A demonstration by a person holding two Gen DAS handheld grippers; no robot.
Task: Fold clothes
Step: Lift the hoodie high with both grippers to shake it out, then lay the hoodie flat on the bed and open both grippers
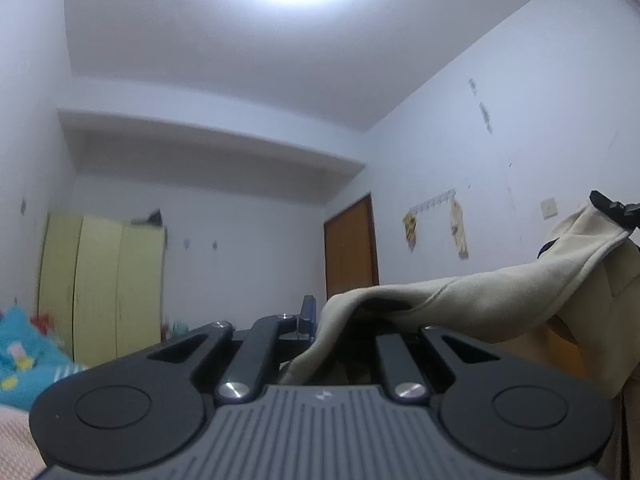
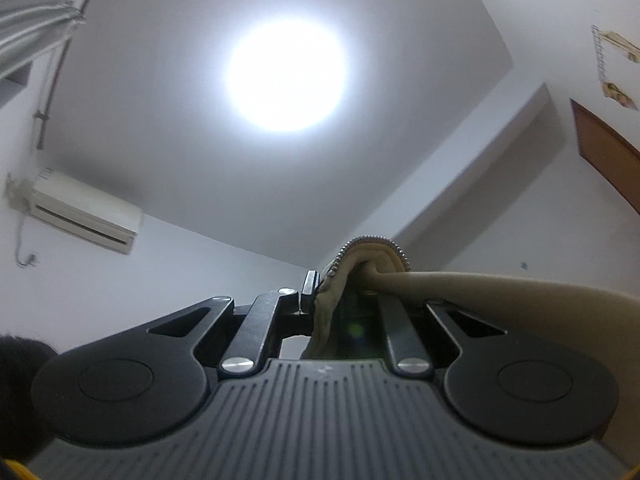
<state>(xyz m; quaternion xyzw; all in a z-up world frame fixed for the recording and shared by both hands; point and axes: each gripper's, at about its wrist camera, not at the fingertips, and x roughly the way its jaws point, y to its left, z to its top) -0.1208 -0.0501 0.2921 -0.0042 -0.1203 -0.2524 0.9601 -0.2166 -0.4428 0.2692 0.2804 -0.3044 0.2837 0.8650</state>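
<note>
Tongs on left (image 1: pixel 340 316) clamped on beige garment (image 1: pixel 500 292), right tongs (image 2: pixel 340 292) pinched onto its zipper edge (image 2: pixel 376 242).

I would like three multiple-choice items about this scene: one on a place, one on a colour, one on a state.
1. Where is the wardrobe in the left wrist view?
A. left of the door
B. right of the door
C. on the ceiling

2. What colour is the garment?
A. red
B. beige
C. black

3. How is the right claw?
A. wide open, empty
B. out of view
C. shut on the garment

Answers: 1 A, it stands at the far left; 2 B, the cloth is pale beige; 3 C, the zipper edge is pinched between its fingers.
</note>
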